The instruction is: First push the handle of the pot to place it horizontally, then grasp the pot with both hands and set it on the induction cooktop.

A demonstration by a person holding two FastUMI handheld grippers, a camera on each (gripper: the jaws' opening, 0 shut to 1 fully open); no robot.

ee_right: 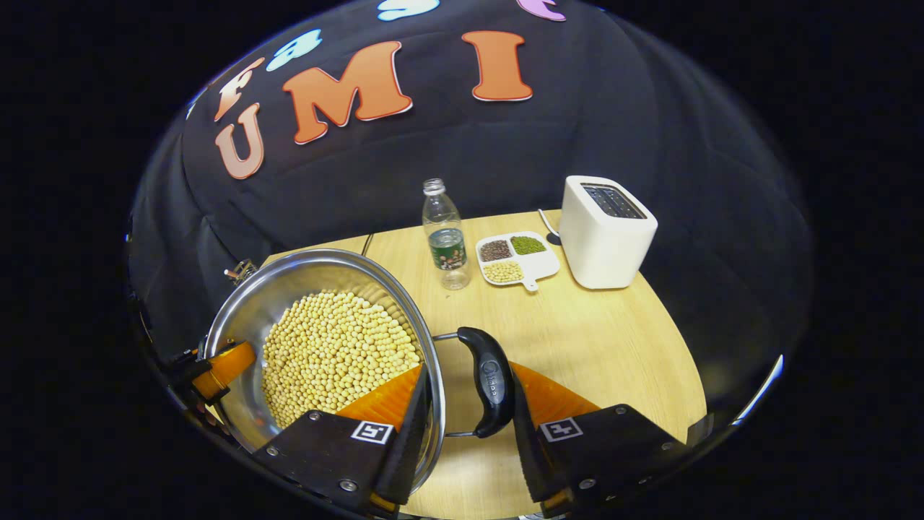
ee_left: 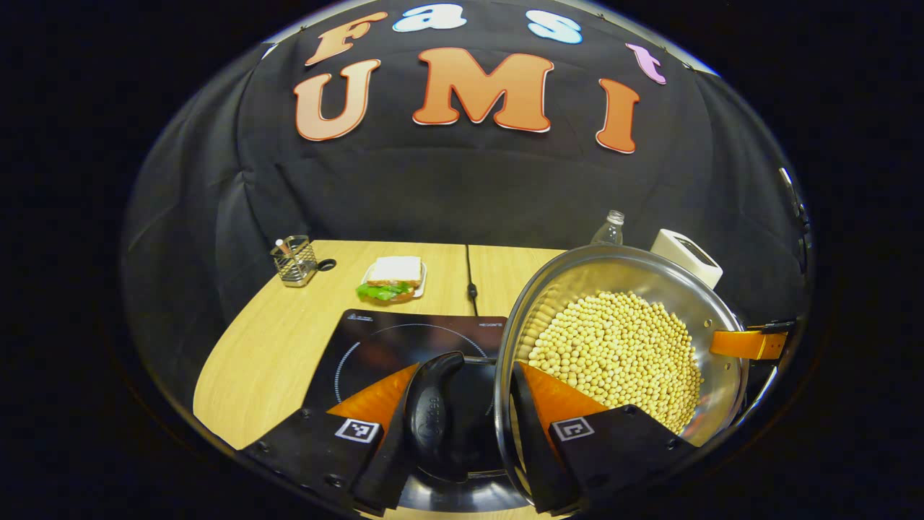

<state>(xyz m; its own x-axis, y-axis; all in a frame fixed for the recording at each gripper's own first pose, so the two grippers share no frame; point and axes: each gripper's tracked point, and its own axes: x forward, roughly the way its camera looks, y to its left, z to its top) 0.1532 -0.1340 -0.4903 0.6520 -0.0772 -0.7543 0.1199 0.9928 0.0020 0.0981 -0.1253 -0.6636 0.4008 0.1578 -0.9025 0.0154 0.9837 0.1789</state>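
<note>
Handle-positioning step: complete, judged from both side handles lying level. Remaining: lower the pot point(ee_left: 621, 339) onto the induction cooktop point(ee_left: 375, 347).

Left gripper point(ee_left: 465, 426): jaws clamped across the pot's rim and its black left handle point(ee_left: 433, 404), one finger inside the pot, one outside the handle. Right gripper point(ee_right: 469, 426): jaws clamped the same way on the right handle point(ee_right: 489, 379).

The pot appears carried between both grippers above the desk point(ee_right: 613, 339), its left side over the cooktop's near corner. It is polished steel, wide and shallow, holding a deep layer of soybeans point(ee_right: 332, 347).
</note>
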